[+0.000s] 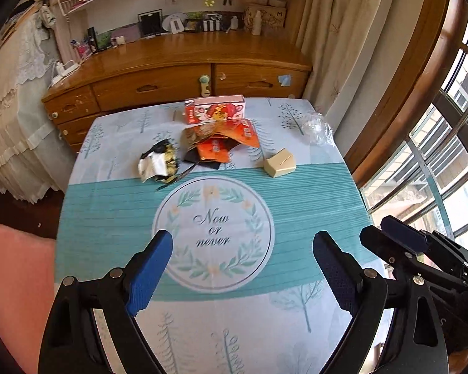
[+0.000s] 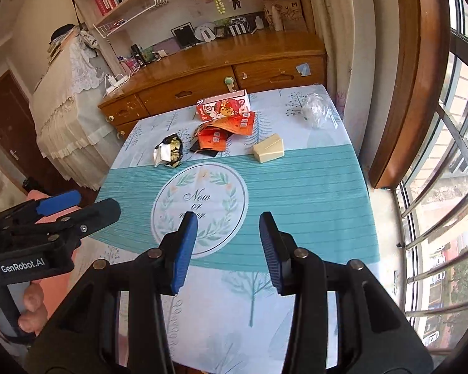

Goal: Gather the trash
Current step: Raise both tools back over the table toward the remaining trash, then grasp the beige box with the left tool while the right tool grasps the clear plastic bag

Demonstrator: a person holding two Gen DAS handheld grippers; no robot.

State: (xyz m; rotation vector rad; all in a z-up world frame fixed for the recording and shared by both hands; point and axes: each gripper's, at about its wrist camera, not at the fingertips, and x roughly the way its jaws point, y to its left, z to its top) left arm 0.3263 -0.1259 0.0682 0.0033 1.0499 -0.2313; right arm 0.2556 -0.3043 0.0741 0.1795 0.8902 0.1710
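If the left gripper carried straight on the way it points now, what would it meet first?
Most likely the bare tablecloth, around the round "Now or never" print between its open fingers. The left gripper tilts downward, and no trash lies there; the wrappers sit farther back. Depth is hard to judge.

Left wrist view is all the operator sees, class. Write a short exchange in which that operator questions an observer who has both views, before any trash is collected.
Operator: I see the right claw only side-on. Is it holding anything?
Observer: No. It stands open, and only the tablecloth shows between its pads.
Operator: What is carrying my left claw?
Observer: A person's hand grips its handle, fingers wrapped round it.
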